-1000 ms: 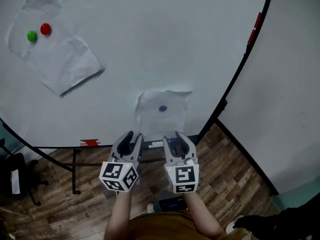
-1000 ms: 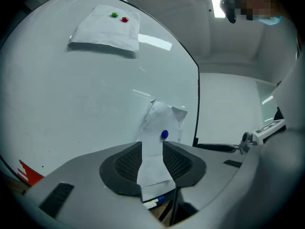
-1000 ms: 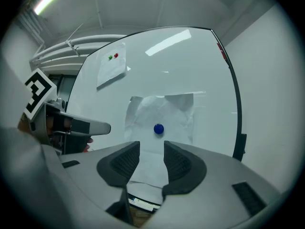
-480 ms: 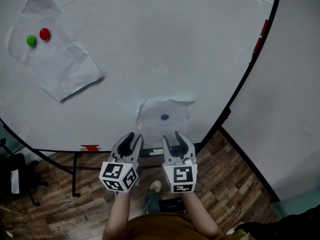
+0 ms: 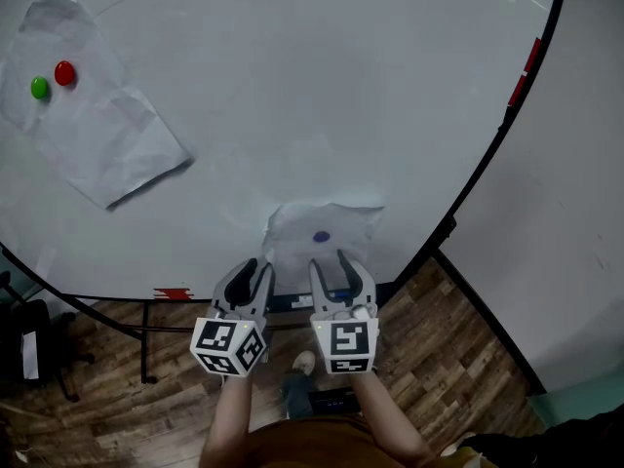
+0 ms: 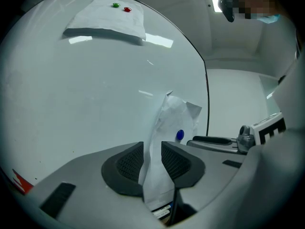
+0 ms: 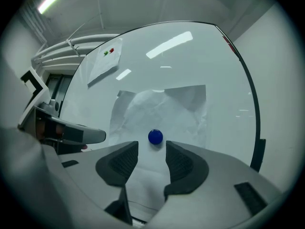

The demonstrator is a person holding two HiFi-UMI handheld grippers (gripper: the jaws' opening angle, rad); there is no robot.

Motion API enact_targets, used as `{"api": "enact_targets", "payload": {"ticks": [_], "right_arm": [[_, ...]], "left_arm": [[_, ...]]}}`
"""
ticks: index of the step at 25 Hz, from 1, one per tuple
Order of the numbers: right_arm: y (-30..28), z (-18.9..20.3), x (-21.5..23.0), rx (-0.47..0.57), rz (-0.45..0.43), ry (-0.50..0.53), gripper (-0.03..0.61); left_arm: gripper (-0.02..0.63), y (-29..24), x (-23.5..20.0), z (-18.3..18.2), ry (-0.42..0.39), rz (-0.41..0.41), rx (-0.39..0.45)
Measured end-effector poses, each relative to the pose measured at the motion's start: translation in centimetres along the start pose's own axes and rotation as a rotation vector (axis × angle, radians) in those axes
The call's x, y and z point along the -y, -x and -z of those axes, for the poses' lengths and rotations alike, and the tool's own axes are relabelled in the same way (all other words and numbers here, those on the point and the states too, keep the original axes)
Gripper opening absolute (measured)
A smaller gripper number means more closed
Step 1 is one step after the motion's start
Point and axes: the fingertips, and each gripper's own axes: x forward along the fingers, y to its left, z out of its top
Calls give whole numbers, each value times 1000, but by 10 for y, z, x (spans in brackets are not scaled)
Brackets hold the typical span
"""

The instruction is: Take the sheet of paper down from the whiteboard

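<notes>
The sheet of paper [image 5: 346, 227] is white and crumpled, low on the whiteboard [image 5: 292, 86] near its bottom edge, pinned by a blue magnet [image 5: 321, 236]. Its left edge stands bent off the board. The left gripper [image 6: 151, 156] pinches that raised edge between its pads. The right gripper [image 7: 151, 159] has its jaws spread over the sheet, the magnet just ahead of the tips. A second sheet [image 5: 93, 125] hangs upper left under a green magnet [image 5: 39, 88] and a red magnet [image 5: 65, 72].
</notes>
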Motion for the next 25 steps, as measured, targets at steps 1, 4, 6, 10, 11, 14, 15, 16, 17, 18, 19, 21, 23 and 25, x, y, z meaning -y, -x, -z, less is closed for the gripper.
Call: {"api": "enact_targets", "payload": {"ticks": [1,4,6,10,11,14,15,16,17,18,19,21,23,25], "right_arm": [[-3,-1,1,6,7,5,179],[-11,-5,4,21,16,22,179],[-15,-6,4,27,10,16,178],[-24,-7,3,39,6,22,178],[-26,-8,3,42,8,26,178],[-31,-11,3,58,21,50,173],[-32,-11,3,64,28,62,155],[-33,-12,3,71,36,72,144],[-34,-13,4,77,45,79,140],[-34,-13,4,79,54,81,132],[-34,-13,5,78,62,83,127],[-34,-13,6,79,76,93,124],[-34,-13,6,83,87,102,124],[-34,-12,6,68,94,107,127]], "left_arm": [[121,-2,0,1,3,2,0],[121,-9,1,2,5,9,-1],[121,-13,2,4,2,12,-5],[121,-19,0,1,0,11,9],[121,-20,0,1,-1,11,14],[121,-26,0,0,0,19,25],[121,-27,0,0,1,22,25],[121,-28,0,0,1,24,24],[121,-29,1,1,1,26,22],[121,-30,1,1,1,26,20],[121,-30,0,1,2,25,20],[121,-31,0,1,1,21,22],[119,-31,0,1,-4,20,21],[97,-30,0,0,-18,16,22]]}}
